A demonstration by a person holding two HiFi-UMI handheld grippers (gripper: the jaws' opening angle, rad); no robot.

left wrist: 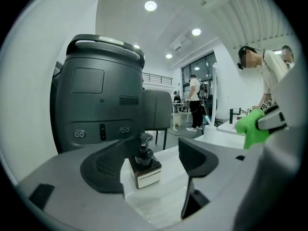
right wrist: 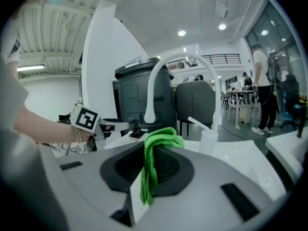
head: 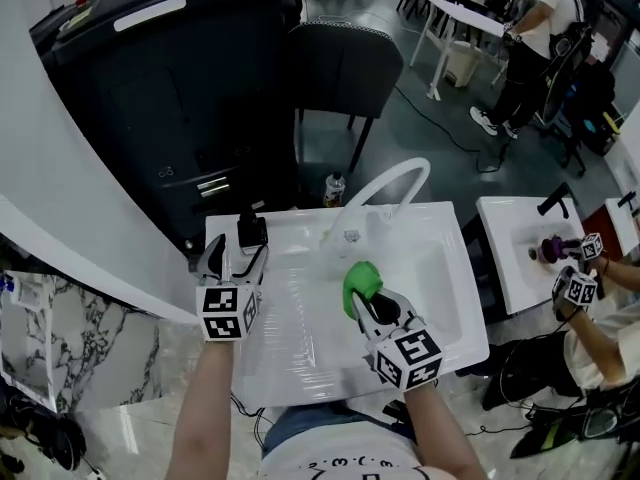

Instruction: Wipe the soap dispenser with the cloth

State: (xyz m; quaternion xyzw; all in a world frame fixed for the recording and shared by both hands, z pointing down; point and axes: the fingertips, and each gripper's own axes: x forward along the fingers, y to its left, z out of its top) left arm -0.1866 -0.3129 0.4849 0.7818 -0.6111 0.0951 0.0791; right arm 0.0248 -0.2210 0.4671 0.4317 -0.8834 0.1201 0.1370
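Note:
The soap dispenser (head: 252,230), a dark bottle with a black pump and a white label, stands on the back left corner of the white sink (head: 300,368). My left gripper (head: 235,260) is just in front of it with its jaws wide apart. In the left gripper view the dispenser (left wrist: 144,163) stands free beyond the gap of that gripper (left wrist: 155,166), and neither pad touches it. My right gripper (head: 377,308) hangs over the basin, shut on a bunched green cloth (head: 360,282). In the right gripper view the cloth (right wrist: 155,154) droops between its jaws (right wrist: 152,171).
A white arched faucet (head: 396,182) rises at the sink's back edge. Behind the sink stand a large dark machine (head: 170,78) and a dark chair (head: 345,63). A second sink (head: 515,243) is at the right, where another person's grippers (head: 577,273) work. A small bottle (head: 334,188) sits on the floor.

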